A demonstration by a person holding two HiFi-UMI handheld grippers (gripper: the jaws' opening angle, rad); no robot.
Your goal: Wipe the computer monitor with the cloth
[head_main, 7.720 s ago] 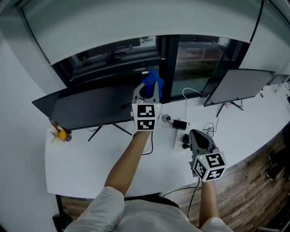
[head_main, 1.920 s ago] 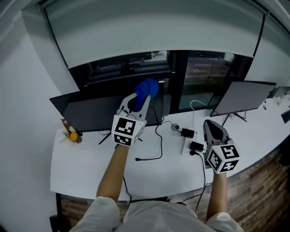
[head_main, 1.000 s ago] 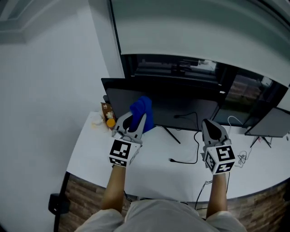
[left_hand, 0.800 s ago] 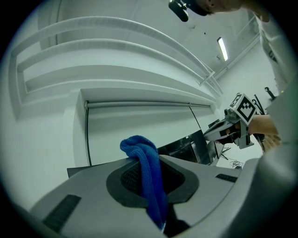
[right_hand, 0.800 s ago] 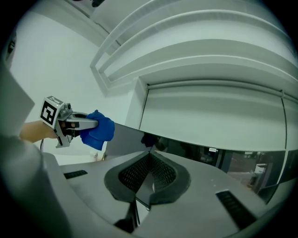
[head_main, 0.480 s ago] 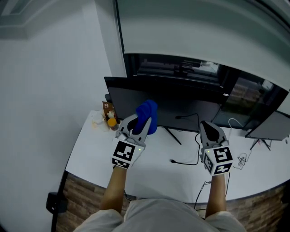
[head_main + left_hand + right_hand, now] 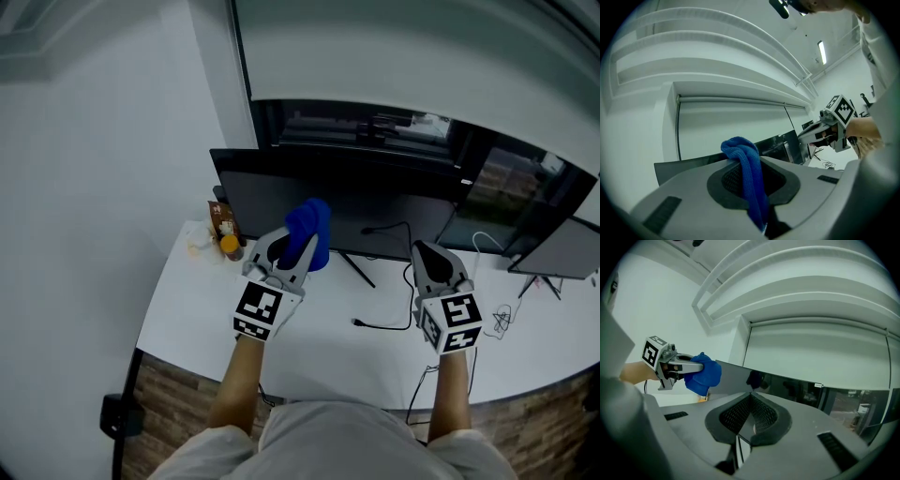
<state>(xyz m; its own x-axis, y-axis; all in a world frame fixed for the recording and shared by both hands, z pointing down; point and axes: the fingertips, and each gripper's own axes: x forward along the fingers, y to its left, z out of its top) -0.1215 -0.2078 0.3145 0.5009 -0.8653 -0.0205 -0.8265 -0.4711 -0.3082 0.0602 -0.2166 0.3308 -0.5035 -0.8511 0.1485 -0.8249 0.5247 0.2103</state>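
The dark computer monitor point(image 7: 375, 197) stands on the white desk point(image 7: 187, 319). A blue cloth point(image 7: 307, 232) is bunched between the jaws of my left gripper point(image 7: 302, 246), which is shut on it in front of the screen's lower left part. In the left gripper view the cloth point(image 7: 746, 171) hangs over the closed jaws of the left gripper point(image 7: 757, 187), with the monitor point(image 7: 675, 166) behind. My right gripper point(image 7: 427, 255) hovers over the desk near the monitor's right half, shut and empty. In its own view the right gripper point(image 7: 751, 401) faces the monitor point(image 7: 797, 387) and the cloth point(image 7: 702, 373).
A second monitor point(image 7: 562, 248) stands at the far right. A black cable point(image 7: 380, 323) lies on the desk between the grippers. An orange object point(image 7: 230, 246) and a small packet point(image 7: 221, 220) sit by the monitor's left end. Wall at left, dark window point(image 7: 506, 178) behind.
My left gripper with the cloth has drifted a little right and up along the monitor's lower left part. The right gripper has hardly moved.
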